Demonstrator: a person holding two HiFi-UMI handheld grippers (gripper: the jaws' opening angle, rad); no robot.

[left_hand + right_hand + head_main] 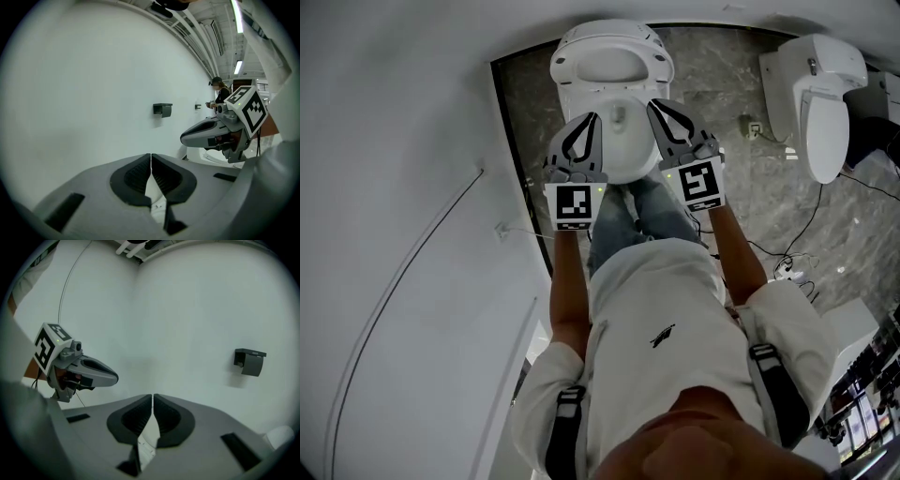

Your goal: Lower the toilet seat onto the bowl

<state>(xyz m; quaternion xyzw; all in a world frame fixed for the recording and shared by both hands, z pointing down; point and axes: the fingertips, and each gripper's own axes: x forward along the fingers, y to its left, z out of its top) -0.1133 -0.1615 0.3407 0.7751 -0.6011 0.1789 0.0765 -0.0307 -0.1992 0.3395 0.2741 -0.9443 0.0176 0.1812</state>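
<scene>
A white toilet [623, 155] stands at the far end of the marble floor, seen from above. Its ring-shaped seat [656, 58] appears to stand raised at the back of the bowl. My left gripper [590, 120] hovers over the bowl's front left, shut with nothing in it. My right gripper [657, 105] hovers over the front right, also shut and empty. In the left gripper view the jaws [151, 157] meet in front of a white wall, with the right gripper [206, 133] beside them. The right gripper view shows its closed jaws [153, 397] and the left gripper [89, 371].
A second white toilet [820, 94] stands at the right, with cables and a power strip [787, 270] on the floor. A white wall [403, 187] runs along the left. A dark holder [251, 362] hangs on the wall. A person [218, 93] stands far off.
</scene>
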